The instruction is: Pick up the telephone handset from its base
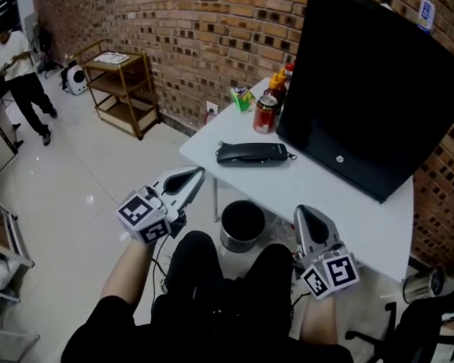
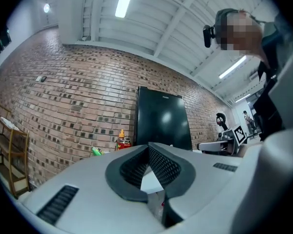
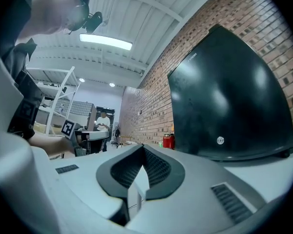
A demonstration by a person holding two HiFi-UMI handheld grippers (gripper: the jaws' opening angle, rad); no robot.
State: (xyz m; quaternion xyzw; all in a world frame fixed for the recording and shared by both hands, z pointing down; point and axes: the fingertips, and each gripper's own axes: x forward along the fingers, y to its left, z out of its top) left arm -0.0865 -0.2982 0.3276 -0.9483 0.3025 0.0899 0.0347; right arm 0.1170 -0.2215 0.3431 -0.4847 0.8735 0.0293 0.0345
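Note:
A black telephone (image 1: 251, 153), handset lying on its base, sits near the front left edge of the white table (image 1: 340, 203). My left gripper (image 1: 191, 177) is held below and to the left of the table edge, short of the phone, its jaws shut and empty. In the left gripper view, the left gripper (image 2: 148, 145) points at the brick wall and the table's far end. My right gripper (image 1: 306, 212) hangs in front of the table's near edge, to the right of the phone, with its jaws together and nothing in them. The right gripper (image 3: 142, 146) faces along the table. Neither gripper view shows the phone.
A large black monitor (image 1: 371, 89) fills the table's right side. A red can (image 1: 265, 115), sauce bottles (image 1: 278, 82) and a green packet (image 1: 240, 98) stand behind the phone. A dark bin (image 1: 242, 224) sits under the table. A wooden trolley (image 1: 121, 89) and a walking person (image 1: 19, 70) are at far left.

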